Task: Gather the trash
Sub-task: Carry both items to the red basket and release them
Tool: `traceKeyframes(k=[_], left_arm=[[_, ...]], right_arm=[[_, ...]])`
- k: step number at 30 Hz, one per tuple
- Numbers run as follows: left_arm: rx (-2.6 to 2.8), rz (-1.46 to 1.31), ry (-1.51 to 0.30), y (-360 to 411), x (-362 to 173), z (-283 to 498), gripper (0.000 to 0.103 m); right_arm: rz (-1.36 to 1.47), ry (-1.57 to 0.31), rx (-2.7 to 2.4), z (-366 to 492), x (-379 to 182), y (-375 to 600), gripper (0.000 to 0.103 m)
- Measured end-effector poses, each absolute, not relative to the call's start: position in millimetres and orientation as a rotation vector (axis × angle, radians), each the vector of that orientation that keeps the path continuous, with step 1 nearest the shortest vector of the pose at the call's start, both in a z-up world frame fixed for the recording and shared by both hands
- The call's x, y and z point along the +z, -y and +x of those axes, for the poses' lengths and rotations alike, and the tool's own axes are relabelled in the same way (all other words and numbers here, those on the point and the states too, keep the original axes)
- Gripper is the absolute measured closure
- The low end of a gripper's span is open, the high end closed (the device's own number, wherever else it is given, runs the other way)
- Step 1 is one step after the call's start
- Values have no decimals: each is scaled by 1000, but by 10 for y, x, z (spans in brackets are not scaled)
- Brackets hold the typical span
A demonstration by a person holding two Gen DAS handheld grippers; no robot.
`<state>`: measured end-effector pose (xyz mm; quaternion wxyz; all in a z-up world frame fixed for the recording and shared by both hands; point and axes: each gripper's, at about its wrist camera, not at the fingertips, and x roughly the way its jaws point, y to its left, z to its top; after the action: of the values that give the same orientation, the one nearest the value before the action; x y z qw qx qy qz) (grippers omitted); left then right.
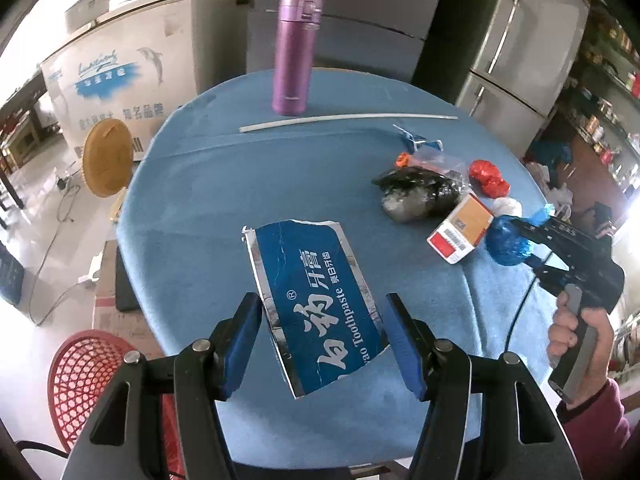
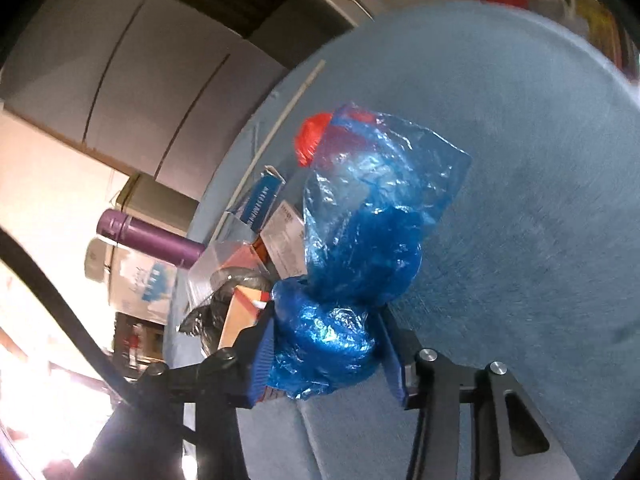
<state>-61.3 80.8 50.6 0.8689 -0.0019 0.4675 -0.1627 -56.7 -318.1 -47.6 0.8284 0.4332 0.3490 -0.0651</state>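
Note:
My left gripper point(image 1: 322, 320) holds a flattened blue toothpaste box point(image 1: 316, 300) between its blue pads, above the round blue table point(image 1: 224, 184). My right gripper point(image 2: 324, 344) is shut on a crumpled blue plastic bag point(image 2: 368, 232); it also shows in the left wrist view point(image 1: 508, 240) at the table's right edge. A trash pile lies beside it: a black and clear plastic bag point(image 1: 420, 192), a red wad point(image 1: 490, 178), an orange and red carton point(image 1: 460, 228), a white wad point(image 1: 507, 205) and a blue wrapper point(image 1: 416, 140).
A purple thermos point(image 1: 296, 56) stands at the table's far side behind a long white stick point(image 1: 348, 120). A red mesh stool point(image 1: 80, 380) is at the lower left. A white appliance point(image 1: 120, 72) and a fridge point(image 1: 516, 52) stand behind the table.

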Motion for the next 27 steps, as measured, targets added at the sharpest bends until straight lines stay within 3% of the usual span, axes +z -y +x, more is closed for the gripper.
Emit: traceKeyframes(k=[12, 19, 27], left_arm=[[-69, -60, -1009, -2132, 536, -1036, 38], [54, -158, -1188, -2811, 11, -1312, 37], [106, -225, -1275, -3118, -425, -1499, 36]], right_arm=[[595, -649, 127, -890, 414, 2143, 53], [455, -867, 525, -557, 211, 679, 53], [258, -1038, 761, -376, -67, -727, 50]])
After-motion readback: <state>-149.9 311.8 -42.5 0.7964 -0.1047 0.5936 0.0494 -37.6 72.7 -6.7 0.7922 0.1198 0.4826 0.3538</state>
